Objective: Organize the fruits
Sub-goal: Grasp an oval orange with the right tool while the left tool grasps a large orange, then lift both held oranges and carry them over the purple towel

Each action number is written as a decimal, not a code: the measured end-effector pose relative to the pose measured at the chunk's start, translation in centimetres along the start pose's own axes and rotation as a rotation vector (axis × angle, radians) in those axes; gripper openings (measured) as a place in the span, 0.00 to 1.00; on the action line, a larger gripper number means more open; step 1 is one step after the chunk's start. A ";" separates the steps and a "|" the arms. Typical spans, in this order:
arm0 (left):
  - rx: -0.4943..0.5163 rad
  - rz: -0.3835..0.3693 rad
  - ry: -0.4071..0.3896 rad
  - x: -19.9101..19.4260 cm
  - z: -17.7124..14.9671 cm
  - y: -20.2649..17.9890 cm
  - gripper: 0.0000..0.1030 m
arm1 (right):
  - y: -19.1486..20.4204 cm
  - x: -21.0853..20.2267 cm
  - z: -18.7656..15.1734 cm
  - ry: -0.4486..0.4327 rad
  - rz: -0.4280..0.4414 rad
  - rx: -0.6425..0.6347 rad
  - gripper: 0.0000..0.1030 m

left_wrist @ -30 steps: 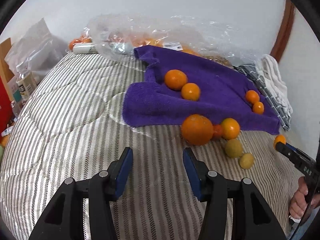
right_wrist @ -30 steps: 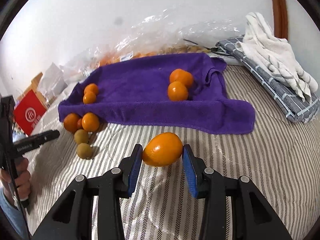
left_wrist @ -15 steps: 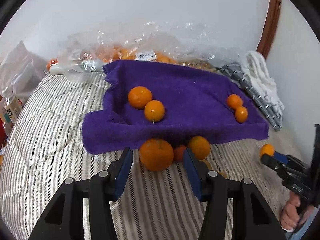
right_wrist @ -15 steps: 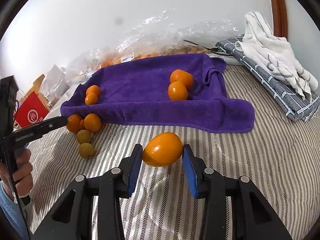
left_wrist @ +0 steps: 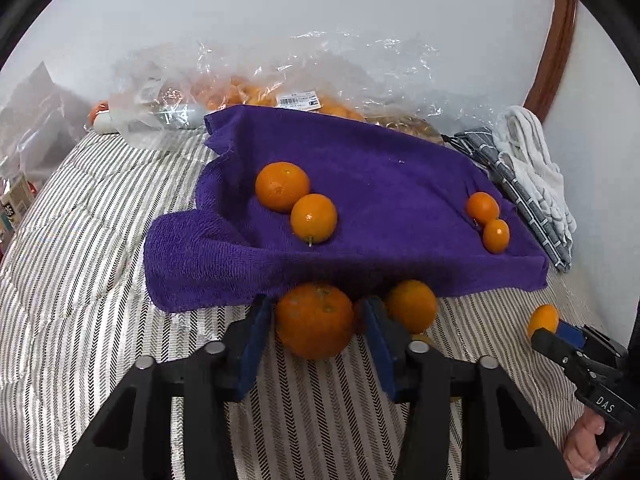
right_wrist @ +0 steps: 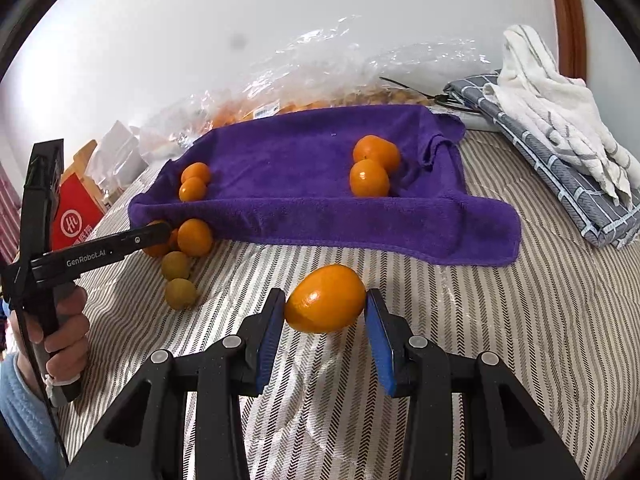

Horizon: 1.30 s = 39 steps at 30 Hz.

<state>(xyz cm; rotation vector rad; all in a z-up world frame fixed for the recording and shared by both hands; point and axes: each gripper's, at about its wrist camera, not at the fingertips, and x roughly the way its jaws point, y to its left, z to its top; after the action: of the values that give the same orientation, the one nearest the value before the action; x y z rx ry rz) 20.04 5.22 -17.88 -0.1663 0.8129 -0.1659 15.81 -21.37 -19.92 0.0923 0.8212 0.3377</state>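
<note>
The left gripper has its blue pads either side of a big orange lying on the striped bedspread; the pads sit close to the fruit, but whether they press on it cannot be told. A second orange lies just right of the right pad, at the front edge of a purple towel. A small reddish fruit is mostly hidden between the two.

On the towel, two oranges touch each other at left, and two small oranges touch each other at the right edge.

The right gripper holds an oval orange between its blue pads, above the bedspread and in front of the towel. From this side the left gripper shows at far left, its tip reaching the cluster of loose fruit at the towel's near corner. Two yellow-green fruits lie on the bedspread just in front of that cluster.

Behind the towel a clear plastic bag with more oranges leans at a white wall. A grey checked cloth with a white towel on top lies at right. A red box stands far left
</note>
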 end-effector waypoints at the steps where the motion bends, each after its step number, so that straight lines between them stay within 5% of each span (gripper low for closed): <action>1: 0.002 0.005 -0.002 0.0 0.0 0.0 0.38 | 0.1 0.0 0.0 0.002 0.005 -0.006 0.40; 39: -0.015 -0.009 -0.150 -3.6 0.4 0.2 0.38 | 0.0 -1.6 -0.2 -0.034 -0.009 0.027 0.40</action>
<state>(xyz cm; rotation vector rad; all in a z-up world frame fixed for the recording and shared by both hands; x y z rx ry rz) 17.94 6.23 -15.10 -0.1942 0.6639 -0.1538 14.72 -21.94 -18.94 0.1188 0.7925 0.3156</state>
